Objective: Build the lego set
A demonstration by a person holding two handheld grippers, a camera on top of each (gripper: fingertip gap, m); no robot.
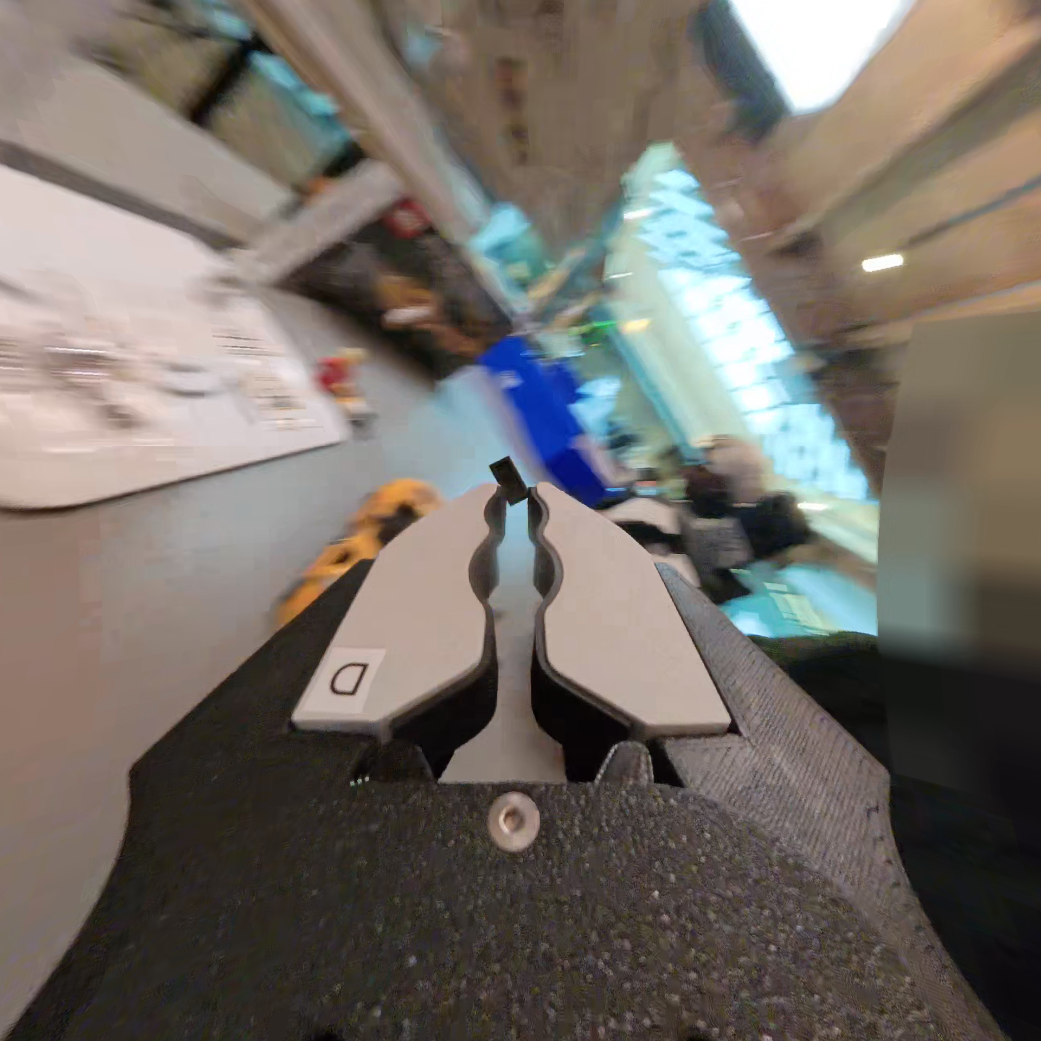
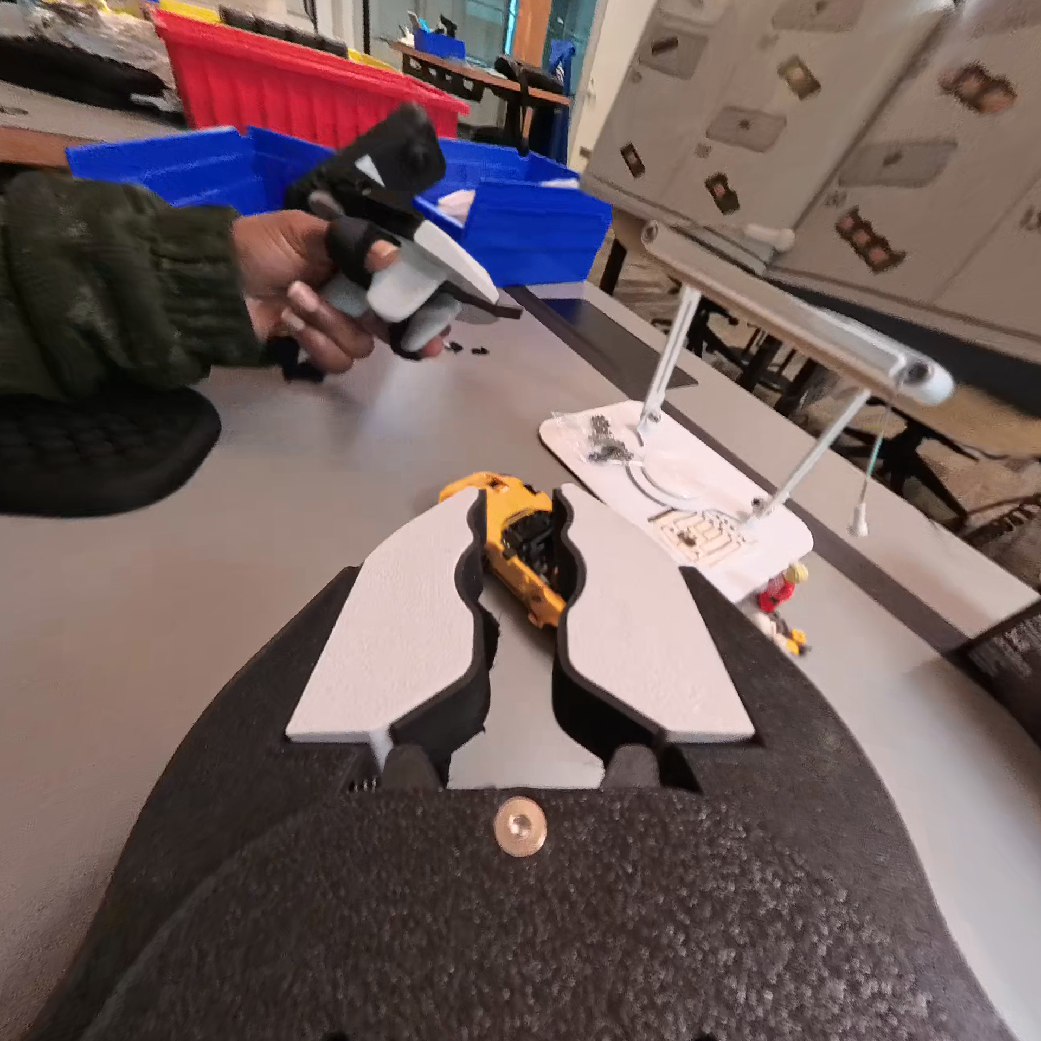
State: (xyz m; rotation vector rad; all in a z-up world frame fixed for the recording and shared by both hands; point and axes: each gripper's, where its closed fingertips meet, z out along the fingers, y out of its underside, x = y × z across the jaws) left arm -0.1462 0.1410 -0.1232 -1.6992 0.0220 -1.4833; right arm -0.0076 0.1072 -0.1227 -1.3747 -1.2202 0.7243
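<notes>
A yellow lego car [image 2: 521, 549] lies on the grey table [image 2: 281, 507]. My right gripper [image 2: 518, 498] is closed around the car's middle, with one finger on each side. My left gripper [image 1: 514, 495] is shut on a small black lego piece [image 1: 506, 477] pinched at its fingertips. In the right wrist view the left gripper [image 2: 501, 307] is held in a hand above the table, to the left of and beyond the car. The car shows blurred in the left wrist view [image 1: 394, 504], below and to the left of the fingertips.
A white board [image 2: 704, 507] with a bag of small parts [image 2: 605, 439] lies right of the car, a red minifigure [image 2: 780, 591] beside it. Small black pieces [image 2: 467, 349] lie under the left gripper. Blue bins [image 2: 535, 231] and a red bin [image 2: 281, 84] stand behind. The table edge runs along the right. The gap from one gripper's tips to the other's is roughly 15 cm.
</notes>
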